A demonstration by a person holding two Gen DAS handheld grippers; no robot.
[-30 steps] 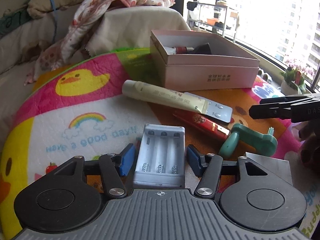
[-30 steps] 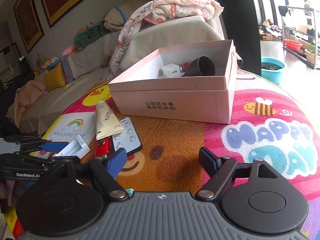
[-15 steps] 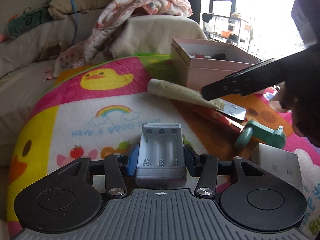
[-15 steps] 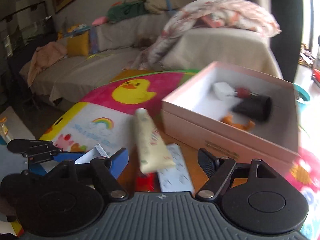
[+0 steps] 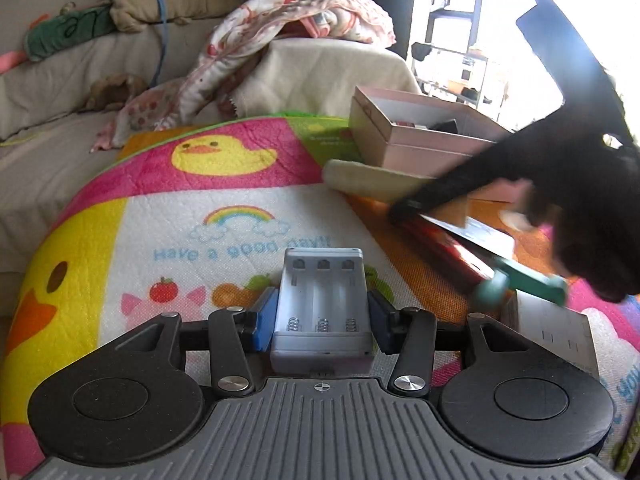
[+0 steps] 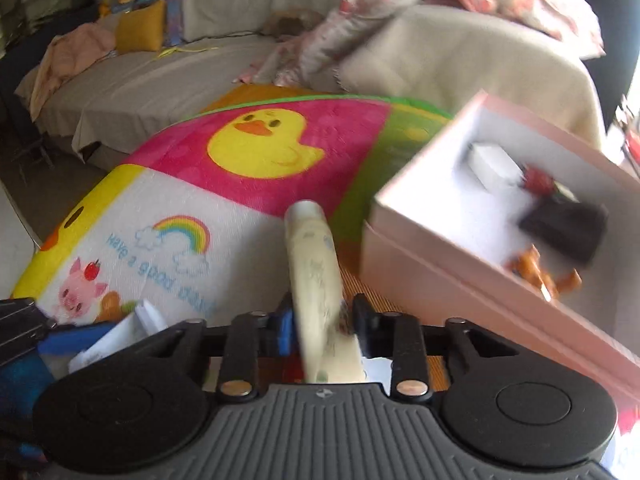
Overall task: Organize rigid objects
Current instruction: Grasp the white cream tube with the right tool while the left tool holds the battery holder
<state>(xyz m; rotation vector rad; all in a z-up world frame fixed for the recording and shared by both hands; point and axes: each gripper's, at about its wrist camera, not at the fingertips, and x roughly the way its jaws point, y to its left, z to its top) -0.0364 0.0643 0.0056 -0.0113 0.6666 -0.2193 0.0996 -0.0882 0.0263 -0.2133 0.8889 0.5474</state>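
Observation:
My left gripper [image 5: 322, 322] is shut on a white battery holder [image 5: 322, 304] just above the duck-print mat. My right gripper [image 6: 322, 326] is shut on a cream tube [image 6: 318, 280], whose cap end points away from me. In the left wrist view the right gripper's dark body [image 5: 520, 168] reaches over the same tube [image 5: 364, 178]. The open pink box [image 6: 512, 248] lies right of the tube and holds a white charger [image 6: 494, 164], a black cup-shaped item [image 6: 564, 226] and an orange piece [image 6: 540, 274].
A red tube [image 5: 448, 250], a teal tool [image 5: 524, 284], a flat remote [image 5: 476, 234] and a white card box [image 5: 552, 330] lie on the mat [image 5: 224, 220] right of the battery holder. A sofa with blankets [image 5: 288, 44] runs behind the mat.
My left gripper closed on the battery holder and lifted it slightly. My right gripper swung left, came down over the cream tube and closed on it.

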